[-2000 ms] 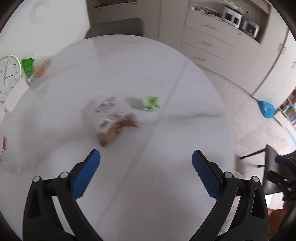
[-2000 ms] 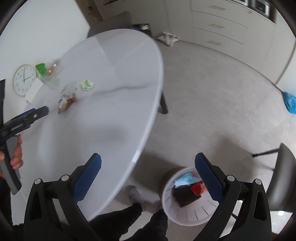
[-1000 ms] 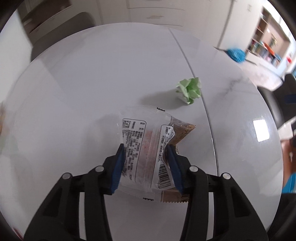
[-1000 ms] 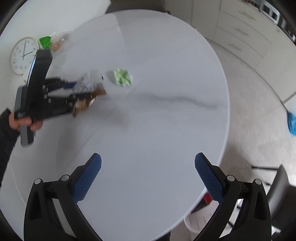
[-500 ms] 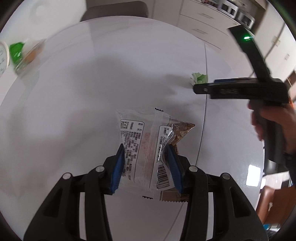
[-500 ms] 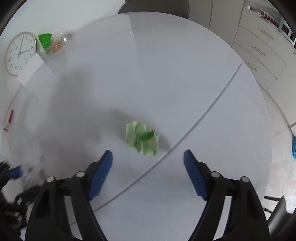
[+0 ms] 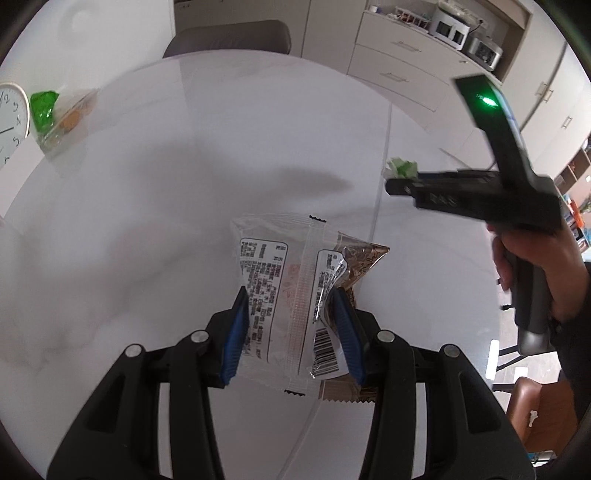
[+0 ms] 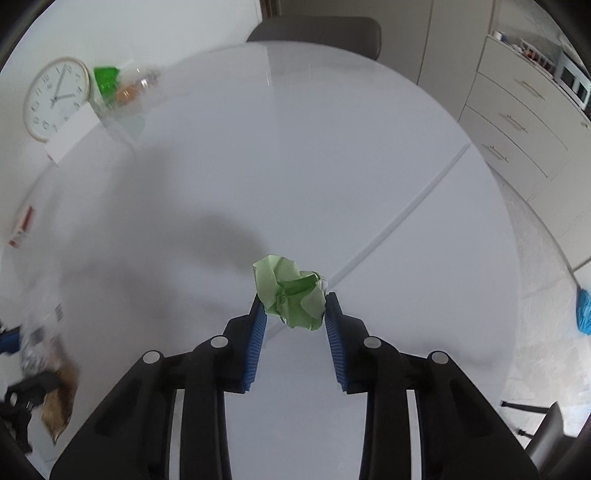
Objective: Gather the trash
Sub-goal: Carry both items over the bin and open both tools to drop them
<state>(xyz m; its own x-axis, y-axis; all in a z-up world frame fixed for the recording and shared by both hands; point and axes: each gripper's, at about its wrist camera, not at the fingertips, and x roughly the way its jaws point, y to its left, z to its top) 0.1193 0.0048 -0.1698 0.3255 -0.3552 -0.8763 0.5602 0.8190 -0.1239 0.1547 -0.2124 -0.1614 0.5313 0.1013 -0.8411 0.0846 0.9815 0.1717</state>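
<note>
My left gripper (image 7: 291,295) is shut on a clear snack wrapper (image 7: 291,280) with printed labels, with a brown wrapper (image 7: 360,264) bunched behind it, held over the white round table (image 7: 184,184). My right gripper (image 8: 293,301) is shut on a crumpled green paper ball (image 8: 291,295) at the table's seam. In the left wrist view the paper ball (image 7: 402,166) shows just past the right gripper's black body (image 7: 476,192). In the right wrist view the wrappers (image 8: 48,354) blur at the left edge.
A clear bag with green and orange contents (image 8: 122,88) lies at the table's far left by a wall clock (image 8: 55,98). A grey chair (image 8: 314,31) stands behind the table. Drawers (image 8: 517,125) line the right wall. A blue object (image 8: 583,310) lies on the floor.
My right gripper has closed its fingers around the green paper ball. My left gripper still holds the wrappers, with the view shifted slightly.
</note>
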